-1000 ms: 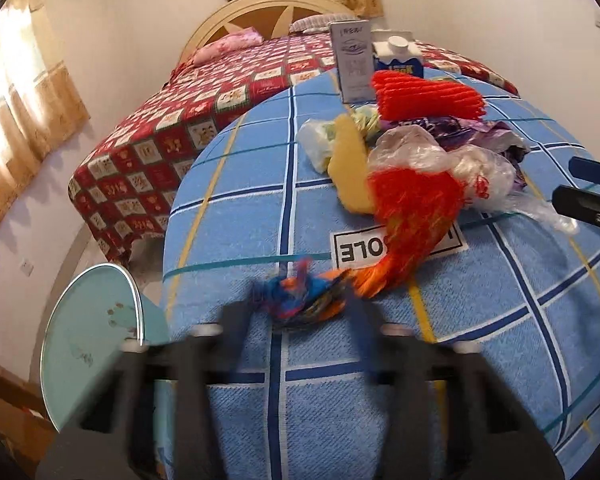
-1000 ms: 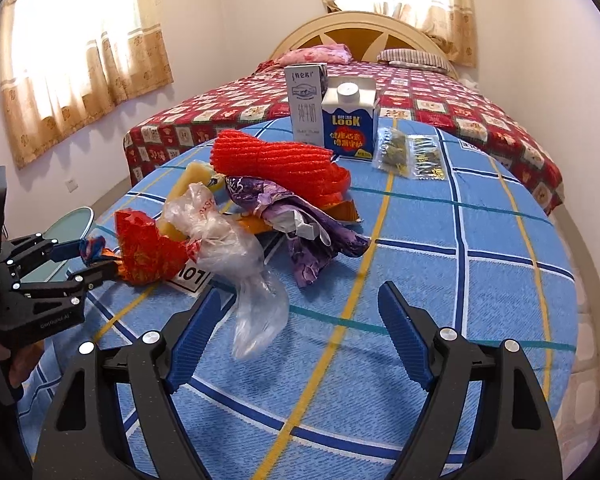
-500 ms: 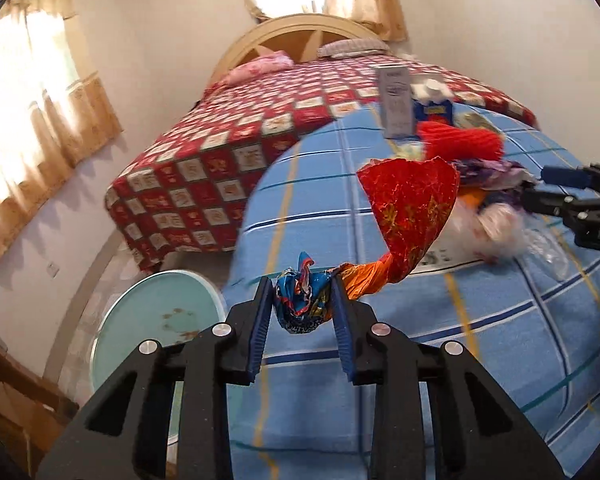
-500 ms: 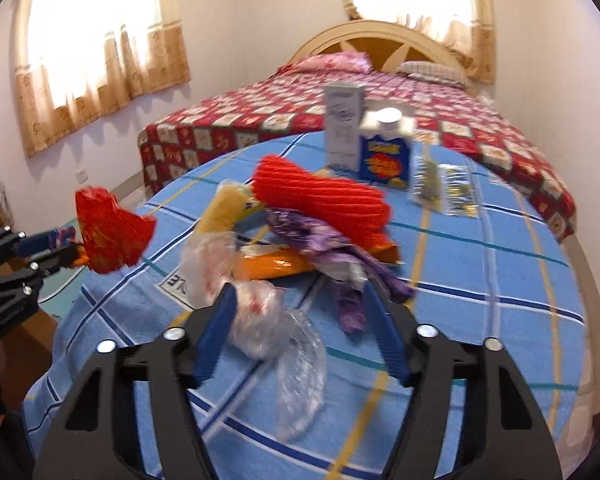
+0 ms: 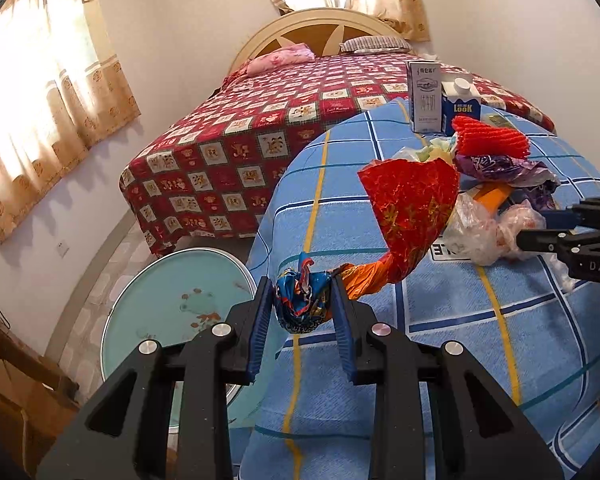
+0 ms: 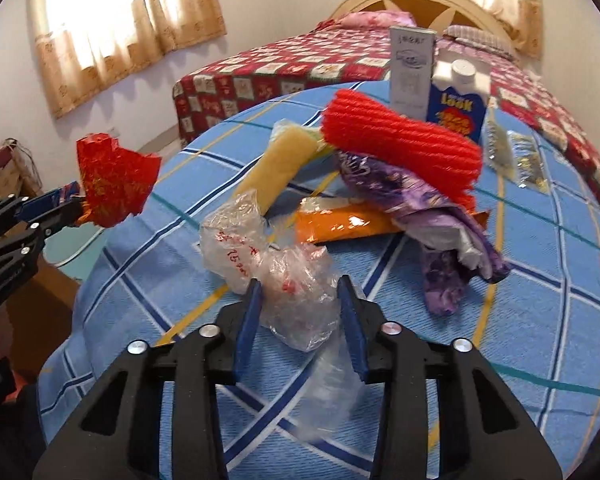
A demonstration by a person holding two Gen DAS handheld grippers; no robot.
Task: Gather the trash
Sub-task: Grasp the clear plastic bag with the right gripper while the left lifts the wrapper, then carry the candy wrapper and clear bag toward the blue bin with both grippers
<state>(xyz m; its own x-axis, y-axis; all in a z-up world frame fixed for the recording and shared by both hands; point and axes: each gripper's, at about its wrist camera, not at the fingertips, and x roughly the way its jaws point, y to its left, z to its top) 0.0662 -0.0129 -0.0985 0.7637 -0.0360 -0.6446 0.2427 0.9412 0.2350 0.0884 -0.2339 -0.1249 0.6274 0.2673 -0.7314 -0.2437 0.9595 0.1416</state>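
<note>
My left gripper is shut on the blue twisted end of a red foil wrapper, which hangs lifted over the left edge of the blue-checked table. The right wrist view shows that wrapper at the left, held up by the left gripper. My right gripper is closing on a crumpled clear plastic bag that lies on the cloth; its pads touch the bag on both sides. From the left wrist view, the right gripper reaches in at the right edge onto the bag.
Behind the bag lie a yellow foam sleeve, an orange packet, a purple wrapper and a red foam net. Two cartons stand at the far edge. A teal round tabletop sits on the floor left of the table.
The left gripper lifted the red wrapper off the table and carried it left. The right gripper moved forward to the clear bag and its jaws narrowed around it.
</note>
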